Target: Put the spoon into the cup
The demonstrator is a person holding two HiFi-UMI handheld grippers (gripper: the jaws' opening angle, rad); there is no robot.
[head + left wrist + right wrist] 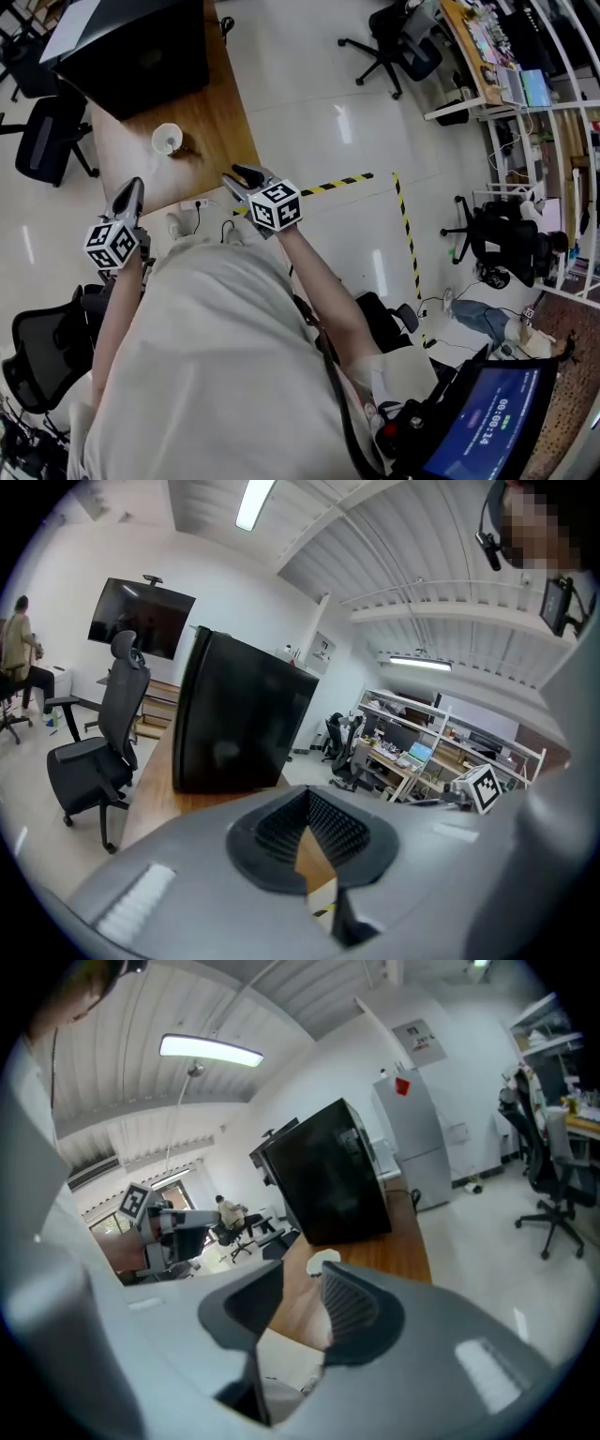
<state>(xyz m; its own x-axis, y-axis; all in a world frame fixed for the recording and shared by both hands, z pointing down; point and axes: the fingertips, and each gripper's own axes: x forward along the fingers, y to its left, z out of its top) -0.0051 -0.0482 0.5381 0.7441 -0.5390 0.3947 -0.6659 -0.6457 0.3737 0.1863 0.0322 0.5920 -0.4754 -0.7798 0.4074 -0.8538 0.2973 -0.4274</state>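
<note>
open floor [319,103] lies right of the surface [220,117]; a black box [141,52] fills its far part. the cup [167,139] stands near the near edge, the brown spoon [190,150] just beside it, both ahead of my grippers. my right gripper [246,174] is apart, empty; my left gripper [130,194] has its tips together, empty.
</note>
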